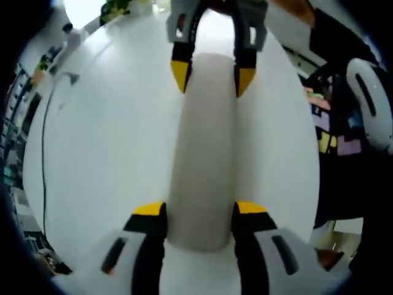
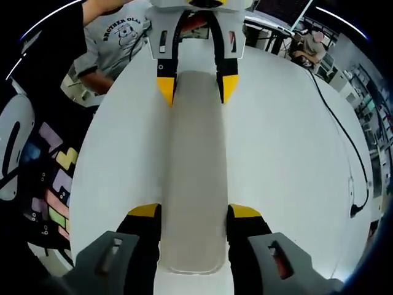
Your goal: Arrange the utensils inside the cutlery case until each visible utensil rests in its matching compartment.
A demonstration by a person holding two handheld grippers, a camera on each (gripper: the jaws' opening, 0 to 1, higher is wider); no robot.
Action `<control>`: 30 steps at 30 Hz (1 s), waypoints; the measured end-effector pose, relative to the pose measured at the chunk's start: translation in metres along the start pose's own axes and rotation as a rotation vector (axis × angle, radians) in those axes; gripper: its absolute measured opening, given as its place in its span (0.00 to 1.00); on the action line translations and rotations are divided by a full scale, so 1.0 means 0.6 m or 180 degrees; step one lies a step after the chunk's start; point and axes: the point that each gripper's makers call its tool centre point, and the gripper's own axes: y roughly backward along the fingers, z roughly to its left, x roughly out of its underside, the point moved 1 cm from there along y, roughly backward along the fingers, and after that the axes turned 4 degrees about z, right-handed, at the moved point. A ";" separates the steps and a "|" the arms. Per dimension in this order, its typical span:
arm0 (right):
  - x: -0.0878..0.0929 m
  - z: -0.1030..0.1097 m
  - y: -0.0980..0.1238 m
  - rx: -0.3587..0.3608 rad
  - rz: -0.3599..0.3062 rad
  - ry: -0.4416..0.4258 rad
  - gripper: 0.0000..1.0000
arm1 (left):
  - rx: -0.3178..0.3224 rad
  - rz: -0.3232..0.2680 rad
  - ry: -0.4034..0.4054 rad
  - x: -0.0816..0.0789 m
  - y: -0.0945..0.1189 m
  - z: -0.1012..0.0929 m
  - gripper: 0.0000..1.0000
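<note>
A long, pale beige cutlery case (image 1: 202, 141) lies closed on the white table (image 1: 110, 135), and no utensils can be seen. My left gripper (image 1: 199, 209) clamps the near end of the case in the left gripper view, its yellow-tipped jaws pressed against both long sides. The right gripper (image 1: 212, 75) holds the far end in the same way. In the right gripper view the case (image 2: 195, 160) runs up from my right gripper (image 2: 194, 211) to the left gripper (image 2: 196, 87) at the opposite end.
A thin black cable (image 2: 344, 141) trails across the table (image 2: 276, 153) on one side and also appears in the left gripper view (image 1: 44, 160). A person in a grey printed shirt (image 2: 116, 37) stands at the table's far edge. Coloured floor tiles (image 2: 55, 184) lie beyond the table's edge.
</note>
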 end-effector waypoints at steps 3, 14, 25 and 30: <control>0.018 -0.017 0.024 0.0059 -0.0054 -0.0076 0.43 | 0.0008 -0.0068 -0.0082 -0.026 0.001 0.016 0.45; 0.101 -0.041 0.061 0.0202 -0.0113 -0.0264 0.43 | 0.0062 -0.0110 -0.0302 -0.125 -0.027 0.050 0.45; 0.166 -0.040 0.053 0.0232 -0.0051 -0.0355 0.43 | 0.0158 -0.0031 -0.0423 -0.175 -0.068 0.049 0.45; 0.170 -0.035 0.042 0.0132 -0.0077 -0.0451 0.43 | 0.0228 0.0010 -0.0419 -0.174 -0.070 0.049 0.45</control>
